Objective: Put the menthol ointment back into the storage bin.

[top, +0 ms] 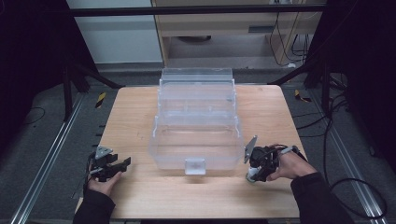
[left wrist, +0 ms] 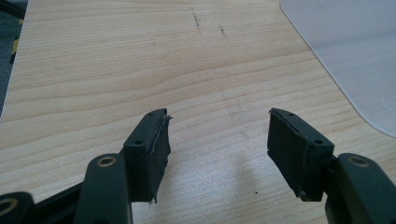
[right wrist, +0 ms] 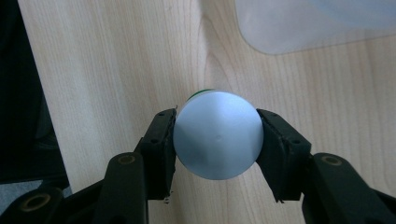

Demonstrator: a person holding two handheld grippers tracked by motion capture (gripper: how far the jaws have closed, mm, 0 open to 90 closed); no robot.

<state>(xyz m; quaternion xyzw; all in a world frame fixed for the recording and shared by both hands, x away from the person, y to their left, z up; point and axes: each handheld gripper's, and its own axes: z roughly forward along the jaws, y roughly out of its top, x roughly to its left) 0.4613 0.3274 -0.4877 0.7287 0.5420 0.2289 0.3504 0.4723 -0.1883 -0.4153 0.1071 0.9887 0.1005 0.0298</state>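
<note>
A clear plastic box (top: 196,126) stands in the middle of the tabletop (top: 135,112). My right gripper (right wrist: 217,135) sits just beside the box's near right corner, jaws clamped on a round pale-capped container (right wrist: 217,135) with a sliver of green behind it, perhaps a small bottle. My left gripper (left wrist: 217,140) rests off the box's near left corner, jaws spread wide over bare wood.

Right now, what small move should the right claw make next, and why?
Probably lift the right claw a little off the wooden table. Its jaws are shut on a round white-capped container, seemingly standing upright. The clear tiered box stands open just beside it, a likely place for it. The left claw is open and empty.
</note>
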